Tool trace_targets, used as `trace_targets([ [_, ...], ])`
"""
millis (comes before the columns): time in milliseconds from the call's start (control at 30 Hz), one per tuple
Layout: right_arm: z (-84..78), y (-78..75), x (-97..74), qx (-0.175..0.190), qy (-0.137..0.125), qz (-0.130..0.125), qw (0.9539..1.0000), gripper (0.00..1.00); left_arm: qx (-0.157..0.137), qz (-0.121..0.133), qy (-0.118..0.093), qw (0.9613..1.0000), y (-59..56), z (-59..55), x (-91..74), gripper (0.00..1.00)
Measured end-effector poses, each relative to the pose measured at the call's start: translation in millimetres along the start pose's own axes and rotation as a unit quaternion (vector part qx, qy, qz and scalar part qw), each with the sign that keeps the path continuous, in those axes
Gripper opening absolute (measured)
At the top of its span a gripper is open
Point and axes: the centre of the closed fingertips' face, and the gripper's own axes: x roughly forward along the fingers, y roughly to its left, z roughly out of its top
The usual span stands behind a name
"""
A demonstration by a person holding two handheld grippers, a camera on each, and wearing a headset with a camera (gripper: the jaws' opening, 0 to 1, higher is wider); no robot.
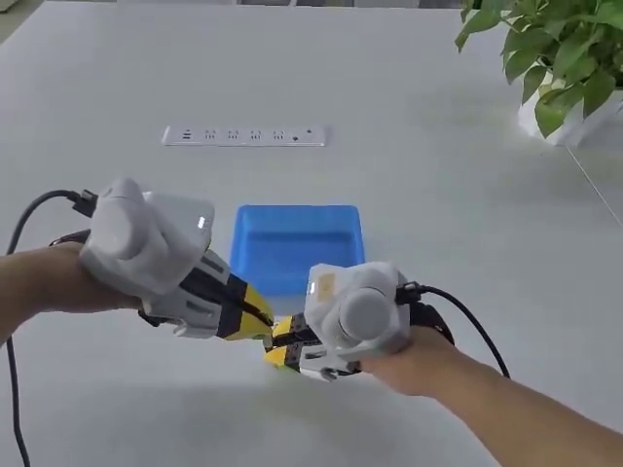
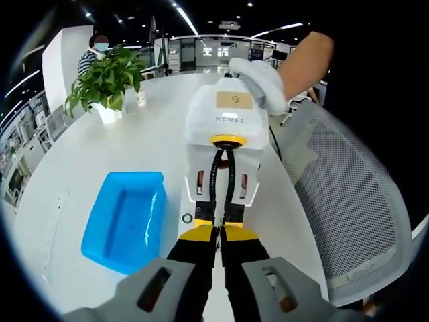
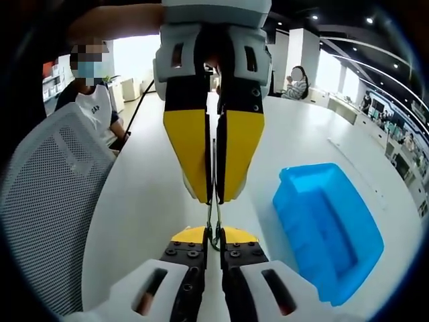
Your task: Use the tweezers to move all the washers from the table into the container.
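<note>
In the head view my two grippers meet tip to tip just in front of the blue container (image 1: 297, 243), the left gripper (image 1: 268, 329) coming from the left and the right gripper (image 1: 282, 350) from the right. Thin metal tweezers (image 3: 213, 221) run between both pairs of jaws. My right gripper (image 3: 213, 243) is shut on their near end, and the left gripper (image 3: 214, 194) is closed on them further up. In the left gripper view a small ring washer (image 2: 187, 218) lies on the table between the container (image 2: 124, 218) and my left gripper (image 2: 218, 235).
A white power strip (image 1: 243, 136) lies beyond the container. A potted plant (image 1: 560, 58) stands at the table's far right corner. A grey mesh chair (image 2: 348, 201) stands off the table's near edge. People sit in the background.
</note>
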Motion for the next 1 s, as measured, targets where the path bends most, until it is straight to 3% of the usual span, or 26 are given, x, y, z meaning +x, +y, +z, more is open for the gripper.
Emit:
trace_targets([
  [267, -0.1, 1.3, -1.5, 0.001, 0.002, 0.001, 1.0000, 0.07, 0.002, 0.001, 0.002, 1.0000, -0.6, 0.6, -0.3, 0.06],
  [467, 2.0, 2.4, -4.9, 0.005, -0.002, 0.001, 1.0000, 0.07, -0.007, 0.005, -0.012, 0.9999, 0.0, 7.2, -3.7, 0.08],
  [767, 10.4, 1.9, -13.4, 0.000, -0.006, -0.003, 1.0000, 0.07, -0.032, 0.022, -0.036, 0.9986, 2.0, 15.4, -15.2, 0.24],
  [1000, 22.6, -3.0, -25.3, -0.002, -0.012, -0.009, 0.9999, 0.07, -0.064, 0.041, -0.059, 0.9954, 2.6, 14.9, -26.1, 0.38],
])
